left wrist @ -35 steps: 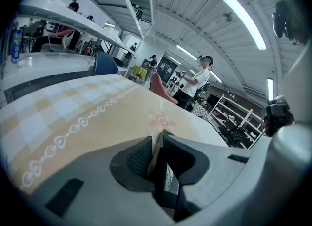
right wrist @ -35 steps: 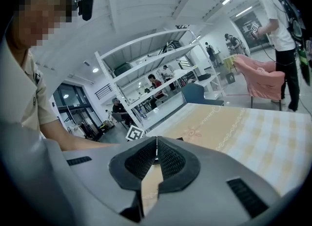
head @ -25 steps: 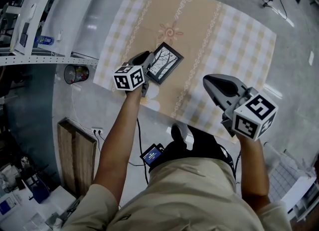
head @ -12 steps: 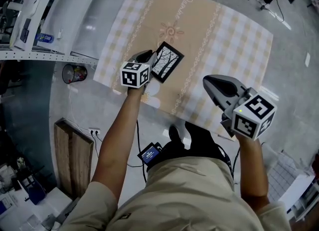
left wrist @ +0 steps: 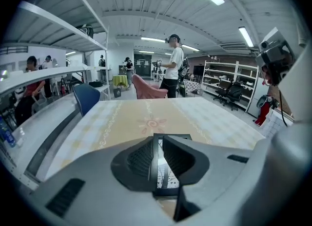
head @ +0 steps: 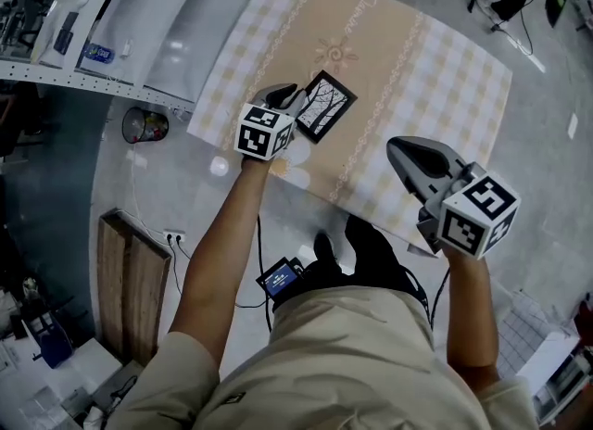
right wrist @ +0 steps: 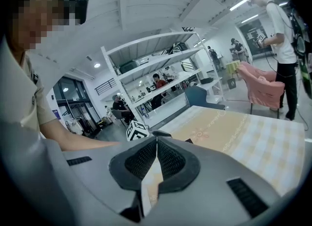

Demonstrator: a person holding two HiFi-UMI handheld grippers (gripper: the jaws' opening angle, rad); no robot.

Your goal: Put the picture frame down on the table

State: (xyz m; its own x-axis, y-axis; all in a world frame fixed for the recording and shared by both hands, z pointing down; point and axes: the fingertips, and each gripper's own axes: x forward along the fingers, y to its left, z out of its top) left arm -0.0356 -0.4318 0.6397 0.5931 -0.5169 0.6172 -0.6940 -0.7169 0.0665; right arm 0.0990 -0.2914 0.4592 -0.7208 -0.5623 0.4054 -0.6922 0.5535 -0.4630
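**Frame [head: 326, 106] clamped over the near-left of the table [head: 435, 76]**

Hangs or rests just short of the sun motif [head: 338, 51]; cannot tell whether it touches the cloth. Shows its tree picture upward, toward the head view. Runs with its long axis from near-left to far-right, pointing away from the left gripper [head: 295, 99]. Clamped at the near end by that gripper, jaws drawn almost together with only a slit between them and the frame's dark edge filling it. Well apart to the right, over the table's near edge, hangs the right gripper [head: 400, 148], jaws pressed together on nothing.
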